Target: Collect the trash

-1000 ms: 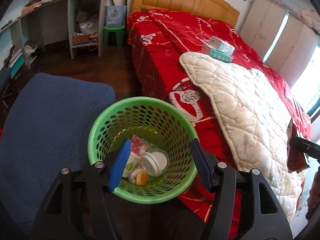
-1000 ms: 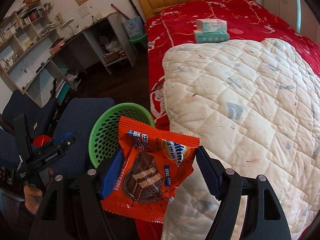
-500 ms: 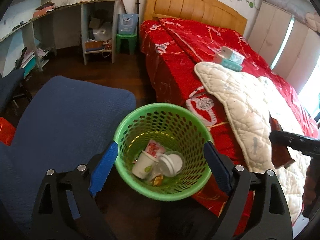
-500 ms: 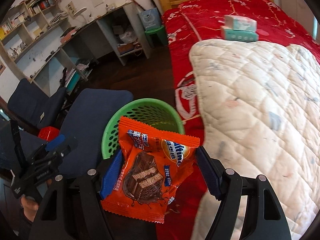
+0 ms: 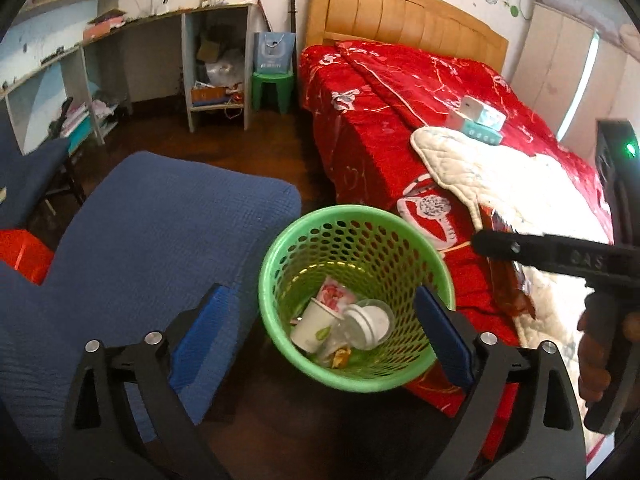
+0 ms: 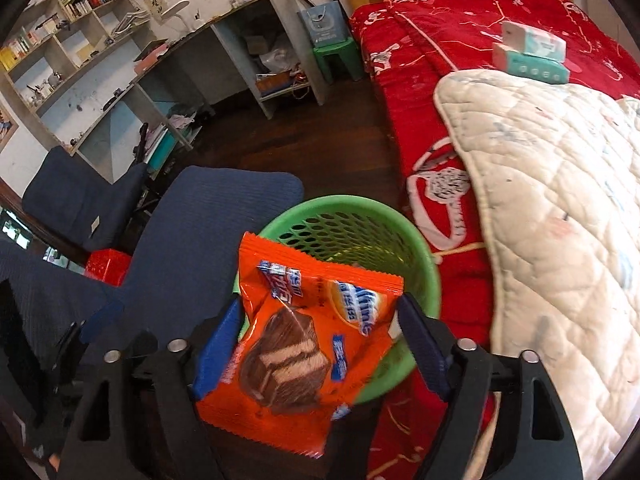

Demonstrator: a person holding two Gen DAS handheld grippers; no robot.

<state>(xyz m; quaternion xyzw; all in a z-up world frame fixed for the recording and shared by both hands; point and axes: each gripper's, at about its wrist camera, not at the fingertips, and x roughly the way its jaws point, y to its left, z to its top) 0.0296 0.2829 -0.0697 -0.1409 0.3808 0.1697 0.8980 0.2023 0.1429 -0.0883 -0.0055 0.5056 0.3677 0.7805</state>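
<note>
Beside the red bed a green basket was seen. Above it the right gripper was opening — an orange wrapper lay loosely between its jaws. The left gripper was spreading, nothing held.

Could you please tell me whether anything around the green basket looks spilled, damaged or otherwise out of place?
Nothing stands out. The green perforated plastic basket stands upright by the red bed, its cups and wrappers inside. The orange snack wrapper sits between the right gripper's opening jaws, over the basket rim.
</note>
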